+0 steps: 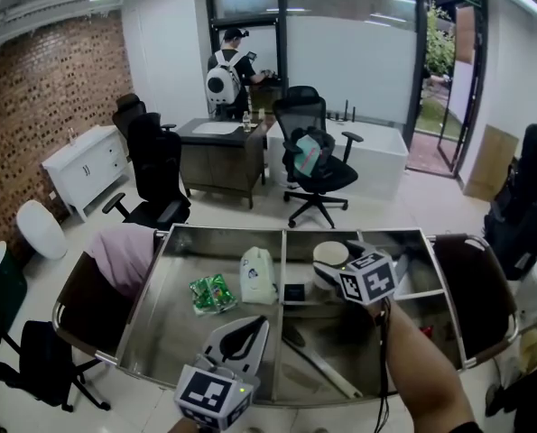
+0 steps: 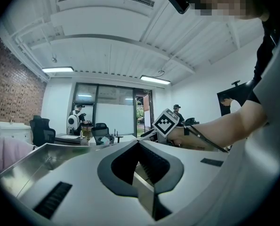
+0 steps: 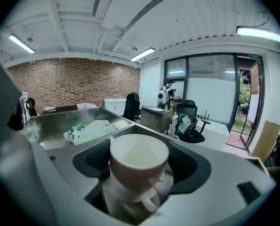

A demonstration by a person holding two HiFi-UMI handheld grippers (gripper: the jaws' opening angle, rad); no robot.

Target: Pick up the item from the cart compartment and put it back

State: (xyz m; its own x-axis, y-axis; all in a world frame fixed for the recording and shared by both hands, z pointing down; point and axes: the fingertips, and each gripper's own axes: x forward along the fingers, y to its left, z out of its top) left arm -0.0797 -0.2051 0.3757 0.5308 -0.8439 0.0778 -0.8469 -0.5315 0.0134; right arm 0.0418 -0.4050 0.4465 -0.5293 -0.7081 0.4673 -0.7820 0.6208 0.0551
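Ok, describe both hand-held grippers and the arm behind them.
The left hand-held gripper and the right hand-held gripper are pale grey shells with black-lined jaw openings. Each carries a cube with black-and-white square markers. A thin black cable runs along the bare right forearm.

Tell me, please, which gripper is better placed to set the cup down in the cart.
Right. The right gripper holds the cup between its jaws, just above the cart. The left gripper is shut and empty at the cart's near edge.
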